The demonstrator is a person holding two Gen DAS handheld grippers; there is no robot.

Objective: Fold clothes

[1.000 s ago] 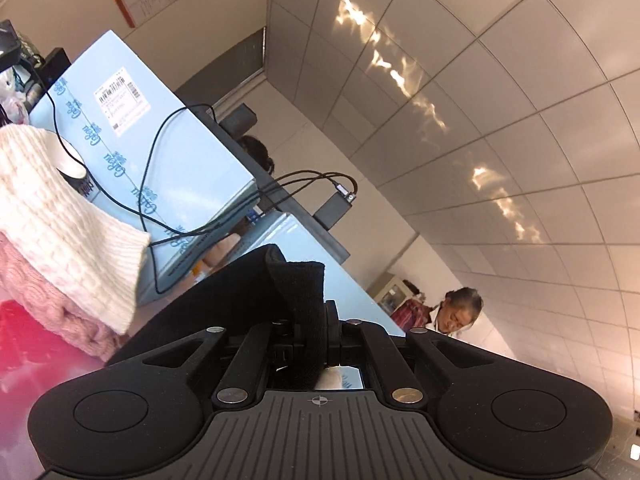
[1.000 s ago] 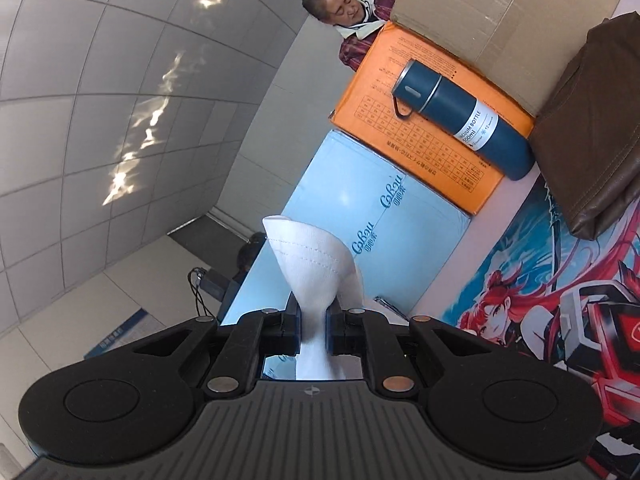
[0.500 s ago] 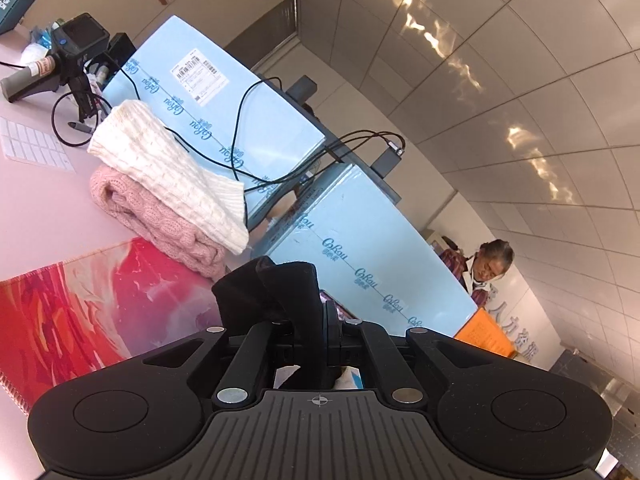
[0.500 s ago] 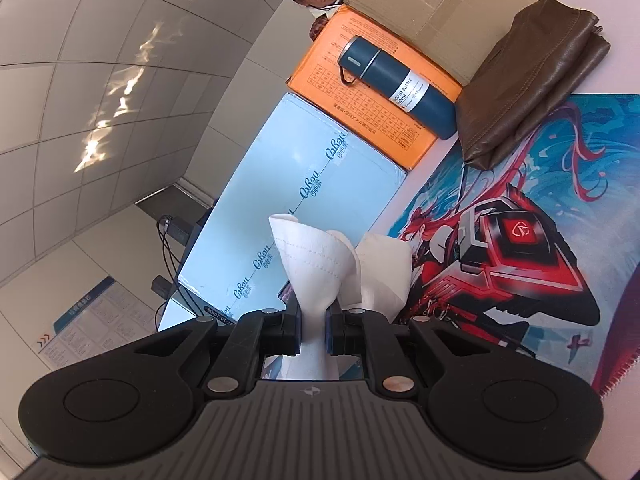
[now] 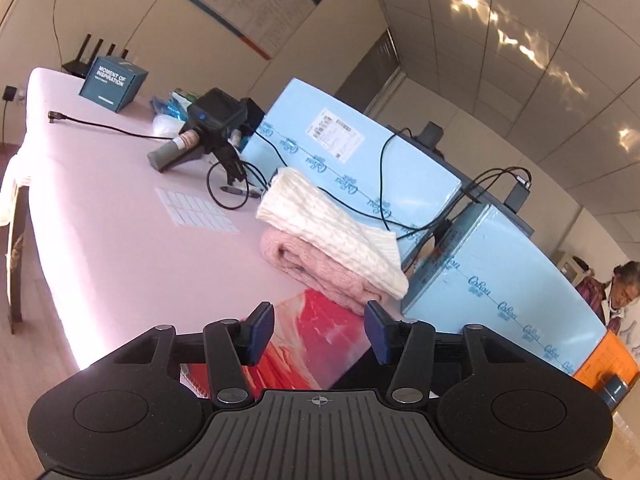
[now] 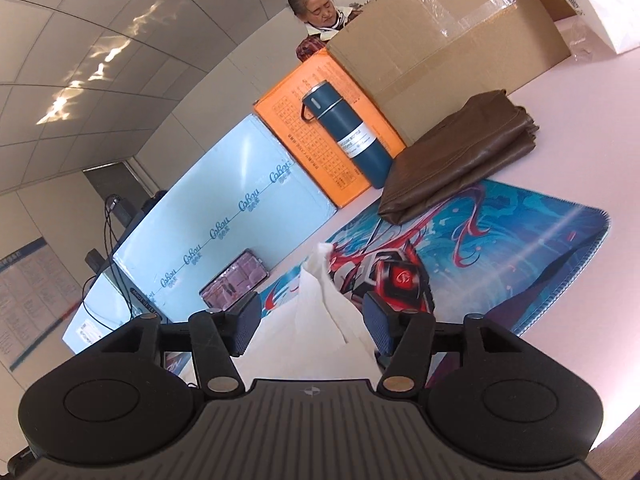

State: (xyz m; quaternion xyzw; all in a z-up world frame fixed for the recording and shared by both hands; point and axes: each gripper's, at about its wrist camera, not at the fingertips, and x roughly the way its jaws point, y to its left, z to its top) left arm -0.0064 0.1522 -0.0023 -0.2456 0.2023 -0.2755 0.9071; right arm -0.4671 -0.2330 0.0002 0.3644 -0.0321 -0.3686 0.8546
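Folded so far: white knit [image 5: 332, 224] stacked on pink knit [image 5: 316, 268] at 12 o'clock of left gripper [image 5: 318, 334], brown garment [image 6: 456, 164] at 1 o'clock of right gripper [image 6: 312, 330]. White cloth [image 6: 320, 320] unfolded, peaked between spread right jaws, untouched. Left jaws spread, empty

The pink tabletop [image 5: 120, 216] holds a picture mat [image 6: 520, 236], a folded pink sweater [image 5: 316, 268], a brown leather bag [image 6: 460, 160], blue boxes [image 5: 352, 152] and a cardboard box [image 6: 440, 28].
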